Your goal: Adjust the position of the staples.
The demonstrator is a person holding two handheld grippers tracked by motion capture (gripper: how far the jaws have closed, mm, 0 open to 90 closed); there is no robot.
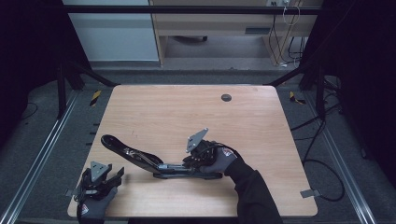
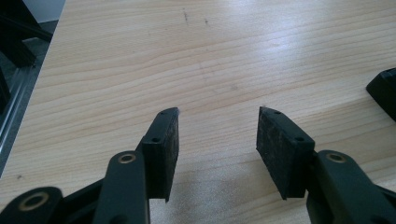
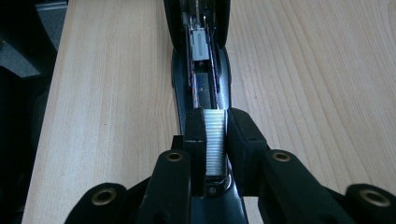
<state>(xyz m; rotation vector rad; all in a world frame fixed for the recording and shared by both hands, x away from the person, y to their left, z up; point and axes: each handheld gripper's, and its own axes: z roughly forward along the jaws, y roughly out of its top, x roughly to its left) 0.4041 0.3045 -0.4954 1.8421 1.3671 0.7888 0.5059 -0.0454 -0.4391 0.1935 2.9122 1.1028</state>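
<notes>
Stapler [image 1: 154, 161] lies opened out flat on the worktop [image 1: 187, 112], near the front edge, a bit left of centre. Black lid arm swung up and away to the left, staple channel exposed along the base. Long axis runs roughly left-right across the high view, lid end angling toward the far left.

Right tool [image 3: 215, 149] sits at the right-hand end of the stapler, looking straight down the channel. It is pinching a strip of staples [image 3: 215, 142] between its pads, strip held on edge directly over the rear of the channel. Strip axis and channel axis look lined up in the right gripper view; pusher block [image 3: 200, 44] is visible further along the rail.

Left tool [image 2: 217, 140] is spread with nothing between the pads, only bare wood. It rests at the front-left corner of the worktop, apart from the stapler; the black edge at the right of its own view is probably the lid tip.

Judgement: the next move turns on keeping the strip parallel to the channel and lowering it in. Right hand is on the job; left is nearer the lid end, so it is the natural one to steady or close the lid.
</notes>
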